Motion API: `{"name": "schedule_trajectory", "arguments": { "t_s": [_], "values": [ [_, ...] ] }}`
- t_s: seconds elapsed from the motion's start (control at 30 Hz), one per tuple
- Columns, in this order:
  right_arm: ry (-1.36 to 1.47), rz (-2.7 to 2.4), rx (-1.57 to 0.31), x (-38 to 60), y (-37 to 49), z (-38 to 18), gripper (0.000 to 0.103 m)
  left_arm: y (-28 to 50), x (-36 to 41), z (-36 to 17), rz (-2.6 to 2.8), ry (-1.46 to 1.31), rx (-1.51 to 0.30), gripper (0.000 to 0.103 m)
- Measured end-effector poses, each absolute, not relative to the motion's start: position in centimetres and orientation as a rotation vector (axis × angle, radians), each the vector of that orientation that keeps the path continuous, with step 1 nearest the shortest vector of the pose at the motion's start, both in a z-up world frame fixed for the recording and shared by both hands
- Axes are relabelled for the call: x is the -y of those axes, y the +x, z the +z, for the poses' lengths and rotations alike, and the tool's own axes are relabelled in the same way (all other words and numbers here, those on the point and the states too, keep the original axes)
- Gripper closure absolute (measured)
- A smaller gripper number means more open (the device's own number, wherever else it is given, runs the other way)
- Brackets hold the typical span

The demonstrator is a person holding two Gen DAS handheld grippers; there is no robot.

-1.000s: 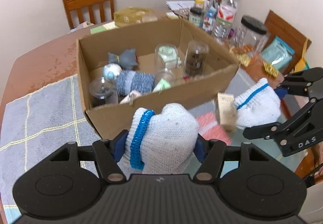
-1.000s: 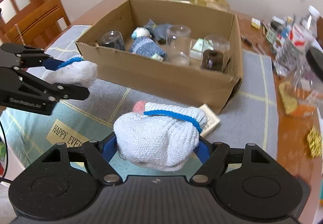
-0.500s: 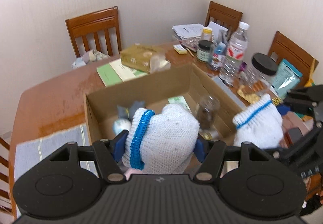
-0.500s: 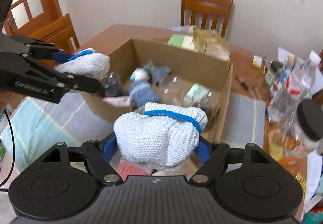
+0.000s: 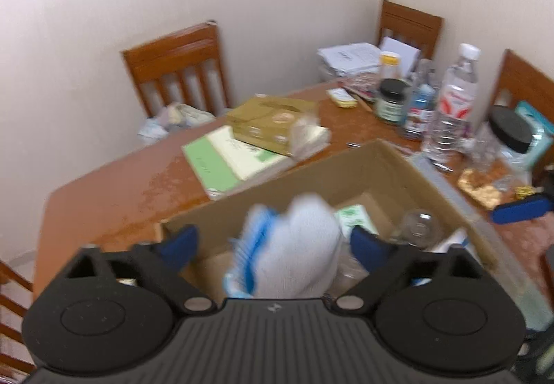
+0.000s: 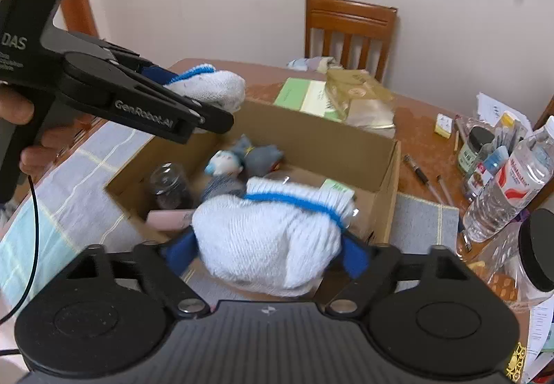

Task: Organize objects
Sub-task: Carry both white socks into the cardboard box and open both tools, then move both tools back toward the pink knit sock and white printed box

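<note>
both tongs have just been opening over the cardboard box [image 6: 387, 155]. the left gripper [image 5: 275, 242] stands wide, its white glove bundle [image 5: 297, 245] blurred, seemingly loose between the pads. the right gripper [image 6: 266, 250] likewise gapes around its glove bundle [image 6: 266, 242].

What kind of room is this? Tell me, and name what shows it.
Probably a home dining room: a wooden table with matching wooden chairs round it, cluttered with a water bottle, jars and papers.

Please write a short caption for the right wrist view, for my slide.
Right gripper, jaws just opened, releases a white glove bundle over the cardboard box.
</note>
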State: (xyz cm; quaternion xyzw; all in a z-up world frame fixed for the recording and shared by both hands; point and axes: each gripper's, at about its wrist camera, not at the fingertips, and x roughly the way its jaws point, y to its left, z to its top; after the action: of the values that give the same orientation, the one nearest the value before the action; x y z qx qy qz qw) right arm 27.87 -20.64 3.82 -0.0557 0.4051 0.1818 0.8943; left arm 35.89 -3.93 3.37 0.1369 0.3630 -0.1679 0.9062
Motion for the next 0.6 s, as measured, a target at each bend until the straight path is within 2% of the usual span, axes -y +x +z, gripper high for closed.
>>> {"name": "schedule_trajectory", "arguments": {
  "t_s": [0.03, 0.6],
  "values": [
    [-0.117, 0.364, -0.831, 20.7, 27.8, 3.8, 0.000, 35.7, 4.0, 3.2, -0.353, 0.293, -0.744, 0.006],
    [-0.146, 0.328, -0.839, 22.0, 24.8, 2.6, 0.000, 31.5, 1.8, 3.0, -0.312, 0.166, -0.801, 0.005]
  ]
}}
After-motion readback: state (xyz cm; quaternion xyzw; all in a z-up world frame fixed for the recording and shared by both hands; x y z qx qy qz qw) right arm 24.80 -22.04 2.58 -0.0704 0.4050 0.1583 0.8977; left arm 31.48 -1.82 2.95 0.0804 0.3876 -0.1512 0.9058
